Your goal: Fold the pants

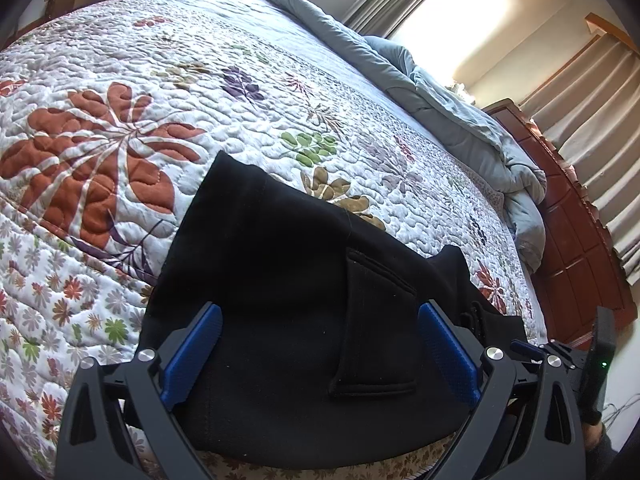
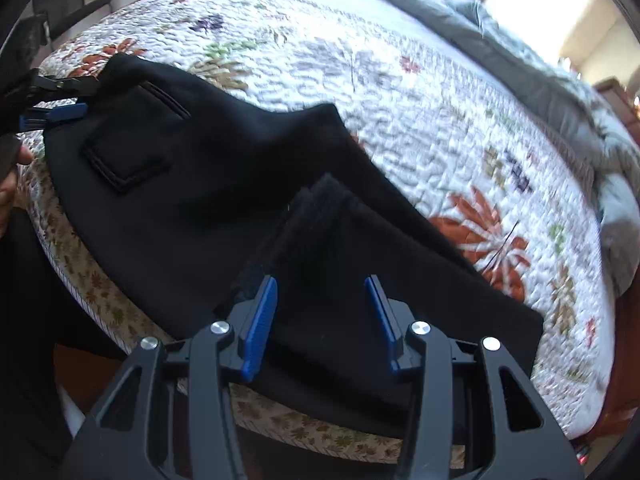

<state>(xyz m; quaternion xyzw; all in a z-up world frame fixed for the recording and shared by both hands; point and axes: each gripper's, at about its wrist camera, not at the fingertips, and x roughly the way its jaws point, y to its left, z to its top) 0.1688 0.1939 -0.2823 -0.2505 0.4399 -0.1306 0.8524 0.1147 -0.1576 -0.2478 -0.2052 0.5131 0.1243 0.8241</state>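
Black pants (image 1: pixel 280 248) lie folded on the floral quilt (image 1: pixel 132 60) at the bed's near edge, with a patch pocket (image 1: pixel 372 328) facing up. My left gripper (image 1: pixel 320 307) hovers over the pocket end, jaws wide open, blue pads either side of the cloth and not pressing it. In the right wrist view the pants (image 2: pixel 192 184) run from upper left to lower right, with a doubled leg end (image 2: pixel 332 208) on top. My right gripper (image 2: pixel 321 280) stands partly open above that end, nothing pinched. The left gripper's blue pad (image 2: pixel 68 112) shows at the pants' far left.
A crumpled grey duvet (image 1: pixel 460 120) is heaped along the far side of the bed (image 2: pixel 540 72). A brown wooden bed board (image 1: pixel 580 240) and beige curtains (image 1: pixel 592 92) stand beyond it. A dark chair (image 2: pixel 76 0) is past the bed's far corner. A hand (image 2: pixel 12 176) is at the left edge.
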